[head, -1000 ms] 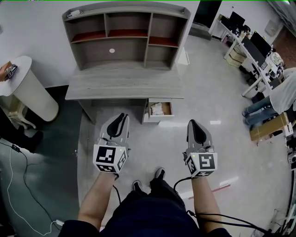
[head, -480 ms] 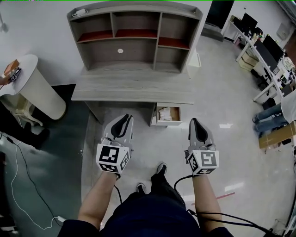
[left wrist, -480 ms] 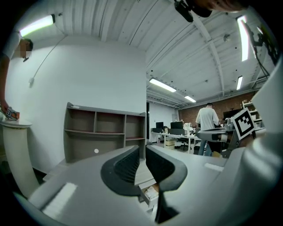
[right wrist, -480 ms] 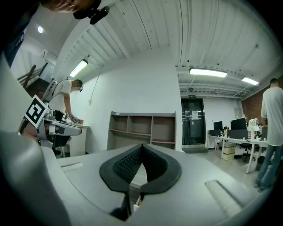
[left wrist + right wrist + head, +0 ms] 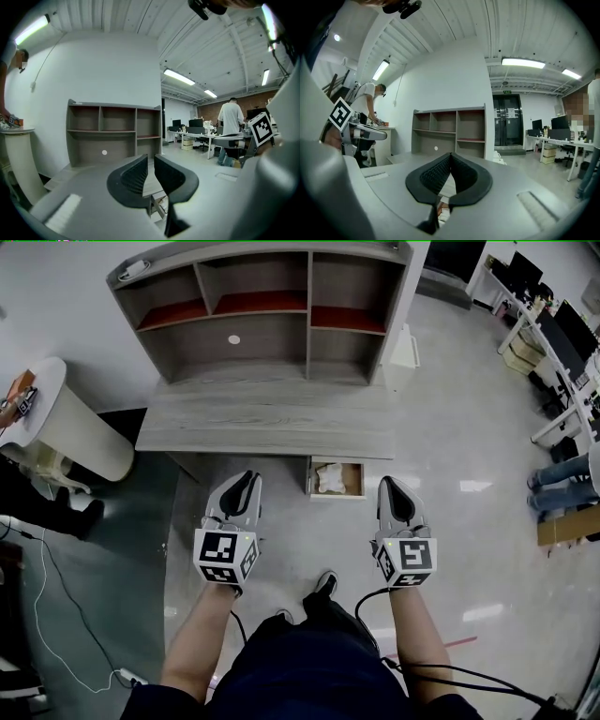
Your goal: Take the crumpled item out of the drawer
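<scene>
Black ribbed pads (image 5: 433, 174) of the right gripper (image 5: 450, 155) are being held pressed together, tip to tip, with nothing being gripped between them. The pads (image 5: 135, 174) of the left gripper (image 5: 151, 157) are being held slightly apart. A narrow gap is being shown there, and nothing is being gripped in it.

Both grippers are being carried in the air in front of the desk (image 5: 262, 418), clear of it. The left one is being held before the desk's knee space, the right one before the desk's right end.

The drawer (image 5: 336, 495) is being shown pulled open under the right end of the desk. The crumpled item (image 5: 329, 478), white, is being seen lying inside it, untouched, between the two grippers' tips and a little nearer the desk.

A shelf unit (image 5: 262, 315) with open compartments is being carried on the back of the desk. A white round stand (image 5: 70, 432) is being seen to the left of the desk. Office tables (image 5: 553, 343) with monitors are being seen well to the right of the desk. The person's shoe (image 5: 323, 583) is being seen on the floor in front of the desk.
</scene>
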Demonstrator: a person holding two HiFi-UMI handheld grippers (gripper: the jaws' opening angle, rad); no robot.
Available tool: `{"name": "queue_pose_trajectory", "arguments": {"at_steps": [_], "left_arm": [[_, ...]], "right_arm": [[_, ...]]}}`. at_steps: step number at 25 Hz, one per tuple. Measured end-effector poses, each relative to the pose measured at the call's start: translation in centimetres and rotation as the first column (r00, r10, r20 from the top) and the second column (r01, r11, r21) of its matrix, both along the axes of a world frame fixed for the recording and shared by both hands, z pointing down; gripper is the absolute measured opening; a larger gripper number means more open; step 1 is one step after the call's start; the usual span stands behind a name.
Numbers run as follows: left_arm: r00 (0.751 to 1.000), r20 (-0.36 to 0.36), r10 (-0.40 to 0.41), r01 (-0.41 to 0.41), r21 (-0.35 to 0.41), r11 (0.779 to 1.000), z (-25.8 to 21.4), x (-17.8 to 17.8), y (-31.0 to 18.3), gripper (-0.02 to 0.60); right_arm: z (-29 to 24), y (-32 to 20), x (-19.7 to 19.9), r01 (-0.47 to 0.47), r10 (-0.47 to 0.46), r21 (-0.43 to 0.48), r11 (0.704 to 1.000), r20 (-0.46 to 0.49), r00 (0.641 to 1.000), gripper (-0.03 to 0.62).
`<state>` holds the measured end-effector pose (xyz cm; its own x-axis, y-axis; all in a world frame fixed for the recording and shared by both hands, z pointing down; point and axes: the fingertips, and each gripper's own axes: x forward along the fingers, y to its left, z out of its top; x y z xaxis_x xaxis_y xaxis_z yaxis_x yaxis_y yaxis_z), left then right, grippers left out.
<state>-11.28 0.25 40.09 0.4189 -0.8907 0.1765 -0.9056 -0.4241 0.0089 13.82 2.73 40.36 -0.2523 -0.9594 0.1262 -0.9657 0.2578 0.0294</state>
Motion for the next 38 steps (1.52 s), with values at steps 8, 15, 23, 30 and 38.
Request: {"name": "queue_pose_trajectory", "arguments": {"at_steps": [8,15,23,30,38], "left_arm": [[0.998,0.044,-0.041,0.045,-0.088,0.995,3.9,2.4,-2.7,0.048],[0.997,0.074,-0.025,0.037,-0.169,0.985,8.2,2.8,-4.8,0.048],[0.994,0.074,0.083,-0.065,-0.223,0.973,12.1,4.4,-9.5,0.048],[0.985,0.070,0.158,-0.132,-0.282,0.950,16.0,4.4,-13.2,0.100],[0.990,0.050,0.135,-0.102,-0.422,0.901,20.5,4.1,-12.8,0.119]], "right_arm": [[6.1,-3.8,2.1,0.069,-0.075,-0.138,0.988,-0.036,0.997,0.008],[10.5,-6.4,2.4,0.068,-0.081,-0.226,0.972,-0.047,0.996,0.008],[14.3,-9.7,1.7,0.041,-0.067,-0.327,0.944,-0.069,0.995,0.010],[19.8,-12.3,-0.4,0.075,-0.114,-0.490,0.869,-0.050,0.992,0.139],[28.9,-12.7,0.0,0.111,-0.105,-0.686,0.719,0.051,0.993,0.221]]}}
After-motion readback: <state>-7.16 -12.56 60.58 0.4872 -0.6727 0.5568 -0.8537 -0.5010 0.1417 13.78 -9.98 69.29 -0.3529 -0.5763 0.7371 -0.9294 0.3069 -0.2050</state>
